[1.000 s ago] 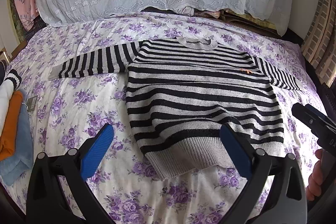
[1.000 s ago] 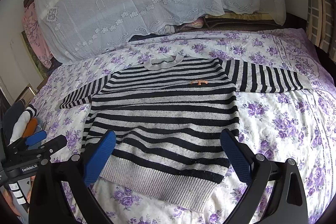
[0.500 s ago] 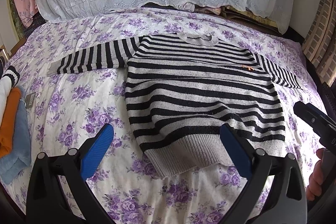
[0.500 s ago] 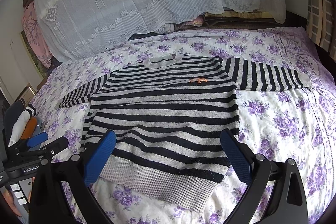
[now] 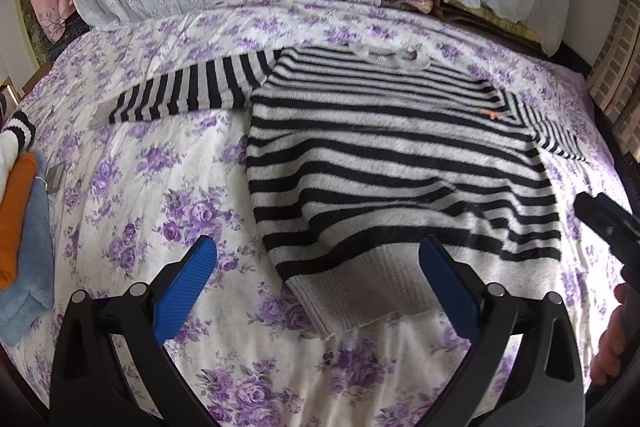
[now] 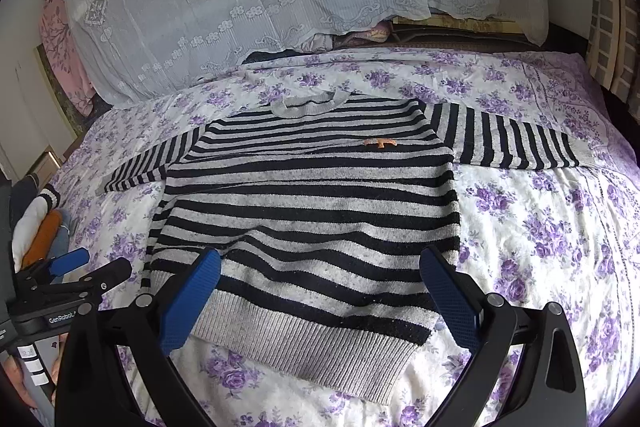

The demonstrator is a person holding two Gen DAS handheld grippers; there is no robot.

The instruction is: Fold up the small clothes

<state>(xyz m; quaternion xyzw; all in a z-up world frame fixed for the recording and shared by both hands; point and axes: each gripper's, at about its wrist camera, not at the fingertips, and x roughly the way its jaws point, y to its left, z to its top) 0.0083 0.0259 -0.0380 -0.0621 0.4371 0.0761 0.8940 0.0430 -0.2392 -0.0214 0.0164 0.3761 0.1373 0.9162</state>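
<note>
Sweater flat on bed, both grippers hovering at its hem.
Sweater (image 6: pixel 308 215) lies mid-bed (image 6: pixel 540 227), sleeves out. Left gripper (image 5: pixel 318 277) and right gripper (image 6: pixel 320 287) above the near hem, fingers spread, holding nothing. Folded pile (image 5: pixel 20 219) at bed's left edge.

**Black grippers, blue pads**

The left gripper (image 5: pixel 318 281) and right gripper (image 6: pixel 320 287) share one build: black angular frames, silver pivot screws, ribbed blue pads (image 6: pixel 190 301). White "GenRobot" lettering marks the left gripper's body in the right view.
</note>
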